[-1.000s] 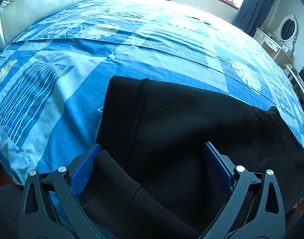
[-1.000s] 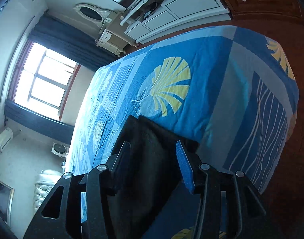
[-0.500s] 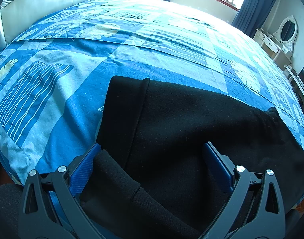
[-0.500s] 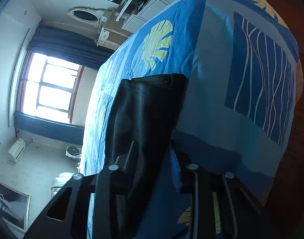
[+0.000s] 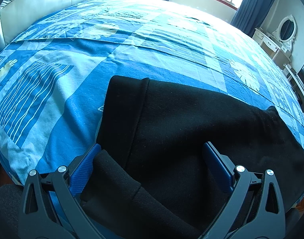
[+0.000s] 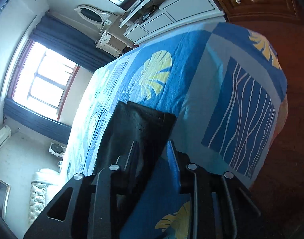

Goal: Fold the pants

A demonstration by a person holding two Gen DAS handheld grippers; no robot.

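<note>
a: left wrist view: the left gripper (image 5: 152, 155) is hovering with its blue-padded jaws wide apart, straddling the black fleece pants (image 5: 191, 129) that are lying flat on the blue patchwork cotton bedspread (image 5: 52, 99).

b: any fold showing?

a: a ribbed cuff is lying doubled near the tips; the lengthwise fold looks done, the shortening folds remaining.

b: right wrist view?

a: the right gripper (image 6: 152, 149) is pinching a lifted pant hem, jaws clamped on the cloth.

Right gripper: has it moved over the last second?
Yes. The right gripper swung and closed: jaws wide a second ago are now shut on the black pants, and the yellow leaf print shifted in its view.
</note>
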